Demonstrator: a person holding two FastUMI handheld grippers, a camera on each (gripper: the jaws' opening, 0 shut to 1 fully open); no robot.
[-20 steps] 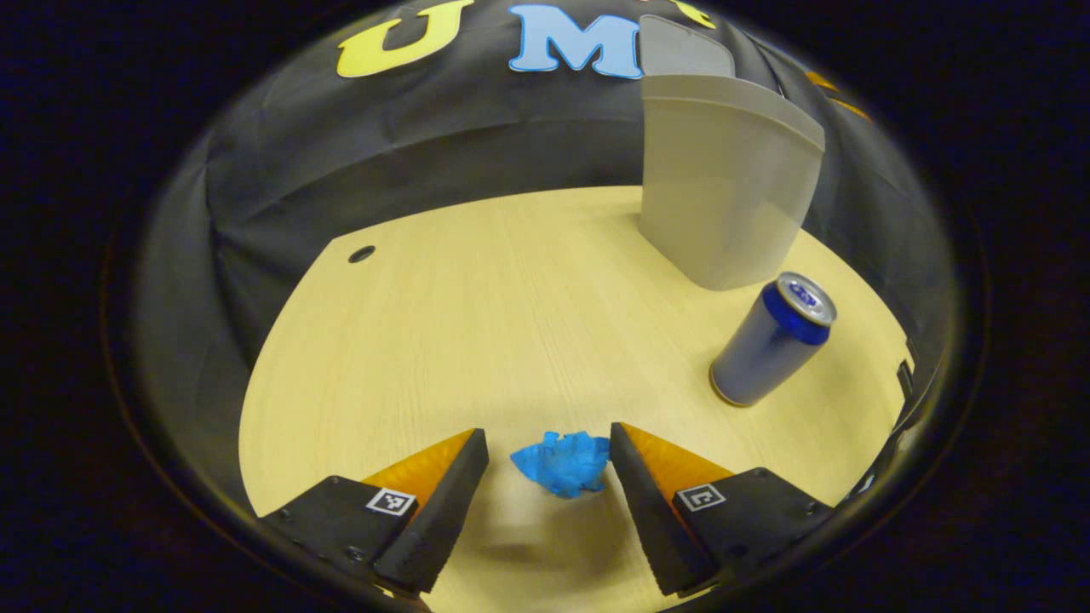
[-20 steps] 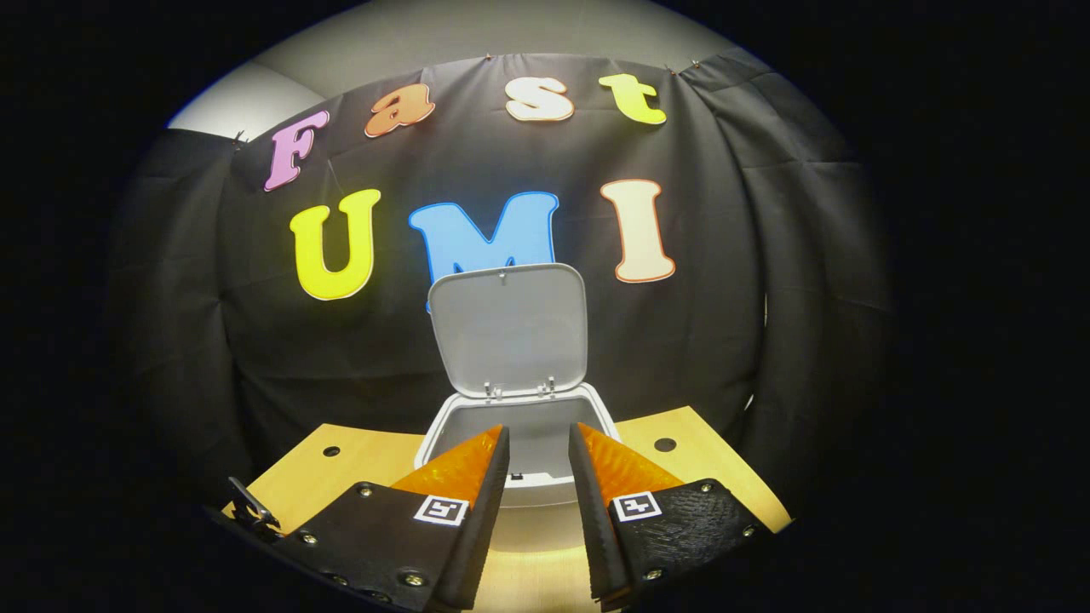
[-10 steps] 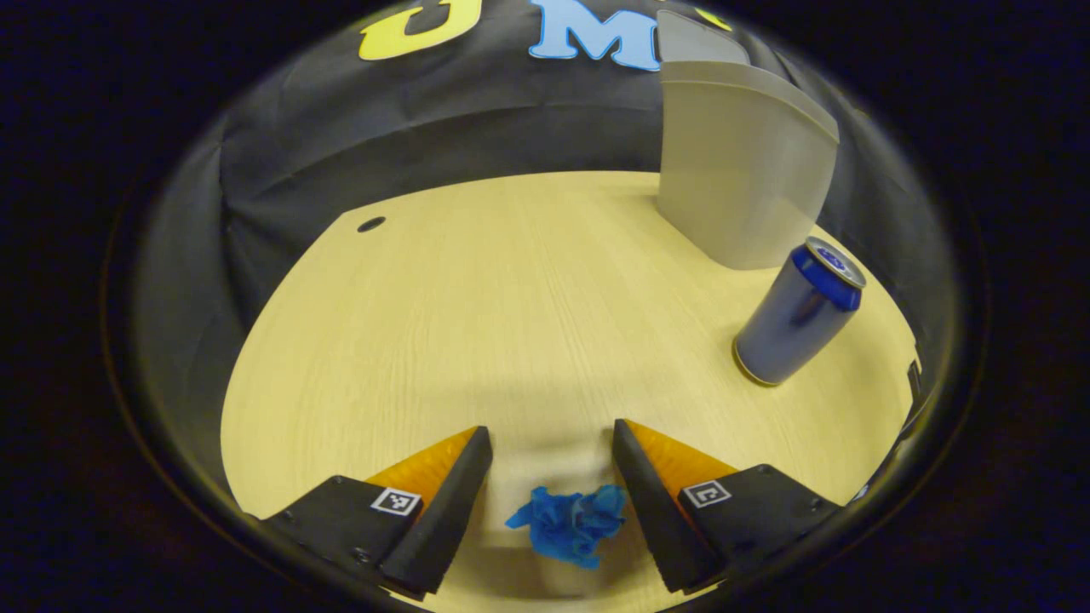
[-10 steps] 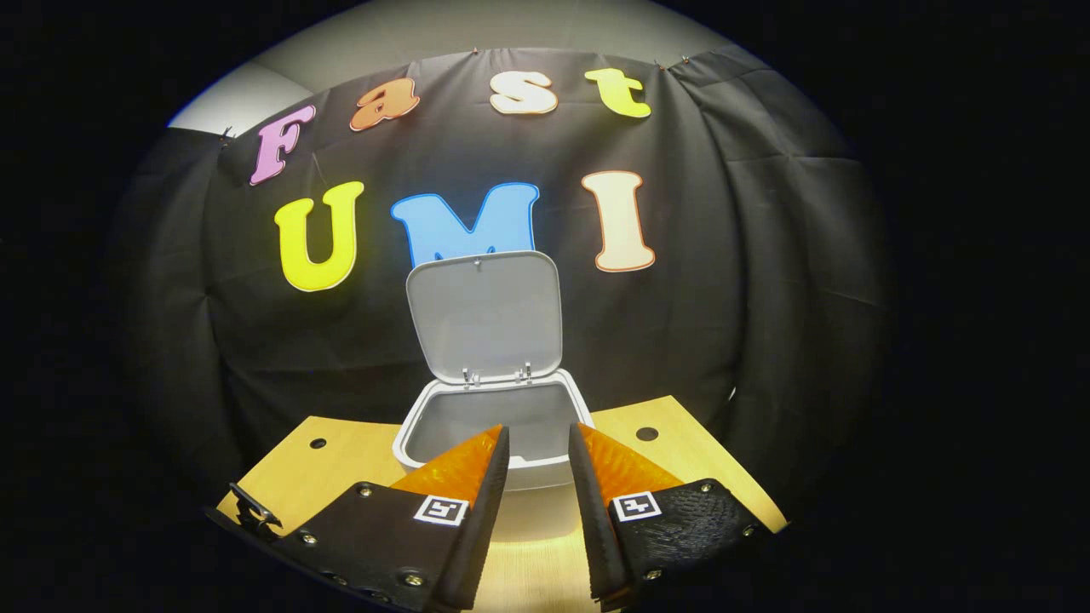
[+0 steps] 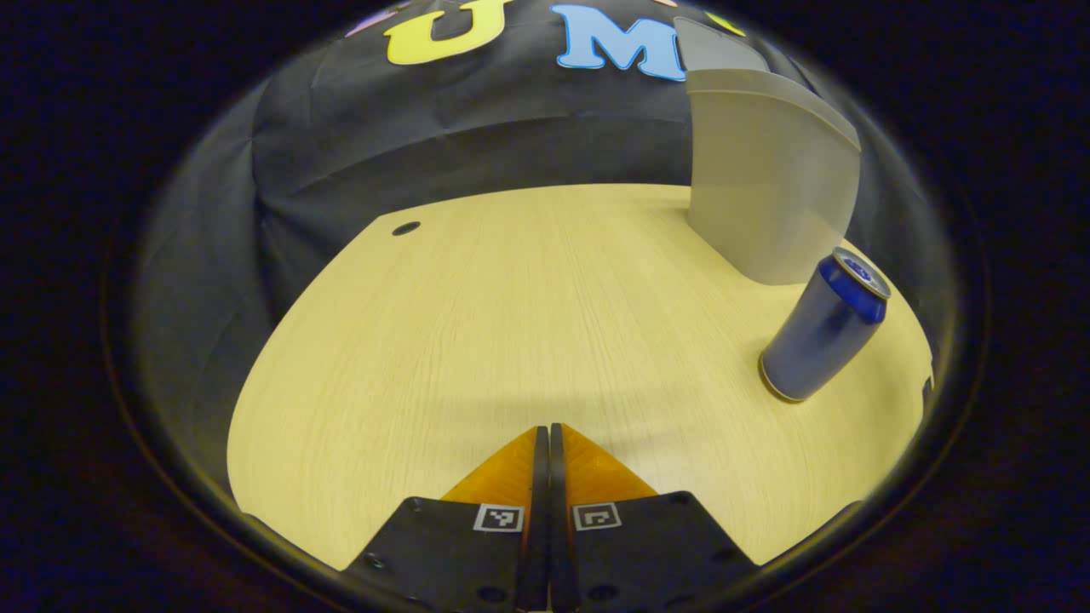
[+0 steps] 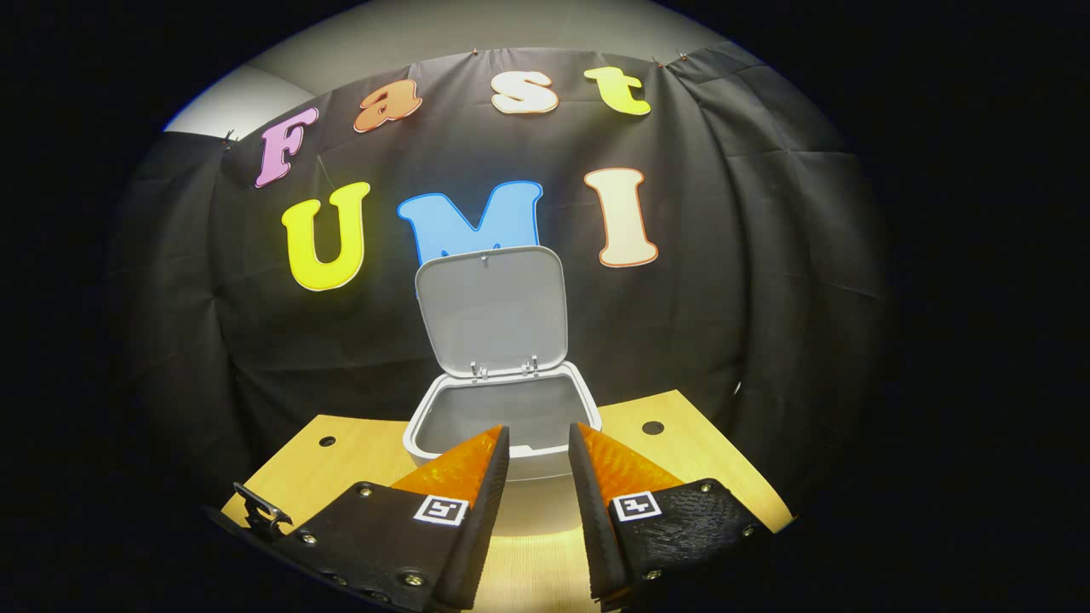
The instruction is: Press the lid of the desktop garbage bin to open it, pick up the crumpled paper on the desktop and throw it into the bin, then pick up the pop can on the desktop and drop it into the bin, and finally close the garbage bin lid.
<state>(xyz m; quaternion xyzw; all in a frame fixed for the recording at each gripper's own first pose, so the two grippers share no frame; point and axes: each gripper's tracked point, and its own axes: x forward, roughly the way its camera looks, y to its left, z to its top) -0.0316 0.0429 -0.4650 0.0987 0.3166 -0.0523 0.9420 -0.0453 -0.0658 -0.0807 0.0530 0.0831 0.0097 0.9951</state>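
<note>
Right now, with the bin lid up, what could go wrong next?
The left hand-held gripper is closed tight; any hold on paper is hidden and may be thin. The pop can stands near the bin, so a swing there could topple it. The right hand-held gripper hovers by the open lid and might knock it shut.

1 bin (image 6: 502, 426), 1 can (image 5: 822, 328)

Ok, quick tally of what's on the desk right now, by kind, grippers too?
Bins: 1, the grey bin with its lid up
Cans: 1, the blue pop can, standing
Grippers: 2, left gripper and right gripper
Total: 4
</note>
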